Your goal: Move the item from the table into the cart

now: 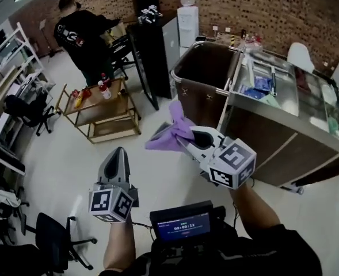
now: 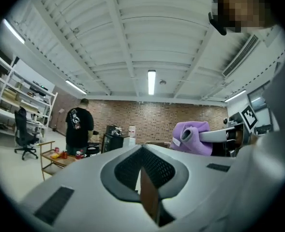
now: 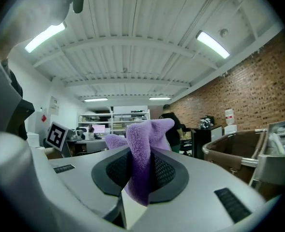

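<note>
From the head view, my right gripper (image 1: 182, 132) is squeezed tight on a purple cloth (image 1: 168, 135). The cloth is up in the air, near the cart (image 1: 284, 145) but not in it yet. My left gripper (image 1: 118, 152) is lower and more to the left, over the floor, and it holds nothing. A person (image 1: 80, 33) in black stands far off by a low wooden table (image 1: 94, 111).

In the left gripper view, the jaws are closed together with nothing between them. The purple cloth shows off to the right.

In the right gripper view, the jaws pinch the purple cloth. It sticks up between them, and the cart's brown bin is on the right.
</note>
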Tool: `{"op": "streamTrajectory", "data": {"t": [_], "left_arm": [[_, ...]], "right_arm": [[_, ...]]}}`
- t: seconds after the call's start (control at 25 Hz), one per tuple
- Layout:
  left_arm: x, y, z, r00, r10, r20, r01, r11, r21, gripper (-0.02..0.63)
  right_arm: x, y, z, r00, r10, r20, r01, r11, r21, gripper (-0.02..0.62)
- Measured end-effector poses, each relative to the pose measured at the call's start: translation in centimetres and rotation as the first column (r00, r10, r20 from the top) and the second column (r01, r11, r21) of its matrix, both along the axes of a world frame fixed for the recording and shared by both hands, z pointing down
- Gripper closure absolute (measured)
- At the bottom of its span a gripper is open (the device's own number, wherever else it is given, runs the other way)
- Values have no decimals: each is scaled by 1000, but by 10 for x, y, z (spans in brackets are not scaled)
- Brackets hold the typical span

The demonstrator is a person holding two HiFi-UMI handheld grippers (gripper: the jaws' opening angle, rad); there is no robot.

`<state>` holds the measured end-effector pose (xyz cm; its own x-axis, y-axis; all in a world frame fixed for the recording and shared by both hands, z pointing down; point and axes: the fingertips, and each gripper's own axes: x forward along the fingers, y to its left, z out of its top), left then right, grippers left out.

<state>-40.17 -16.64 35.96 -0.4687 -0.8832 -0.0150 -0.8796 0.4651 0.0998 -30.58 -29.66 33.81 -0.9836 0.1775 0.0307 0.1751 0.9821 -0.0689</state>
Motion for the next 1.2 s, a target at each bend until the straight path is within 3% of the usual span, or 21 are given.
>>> {"op": "streamTrajectory", "data": {"t": [0.2, 0.36, 0.56, 0.84, 1.04, 1.2], "left_arm": [[39, -141, 2, 983, 186, 2, -185, 982, -18, 603], [56, -228, -3, 943, 332, 12, -332, 943, -13, 603], [74, -311, -9, 845, 533, 36, -534, 846, -2, 603], [87, -397, -28, 722, 690, 53, -692, 722, 22, 603], [138, -454, -39, 631, 773, 57, -775, 631, 21, 603], [192, -497, -54, 577, 812, 90, -816, 577, 25, 603]], "right_arm": [[55, -124, 4, 984, 179, 6, -179, 984, -24, 551], [84, -199, -1, 945, 328, 16, -327, 945, -23, 552], [114, -265, -12, 870, 493, 20, -493, 870, -15, 552], [156, -335, -28, 733, 680, 24, -681, 733, 14, 551], [209, -383, -40, 652, 758, 34, -758, 651, 29, 552], [259, -424, -43, 608, 793, 28, -794, 607, 41, 552]]}}
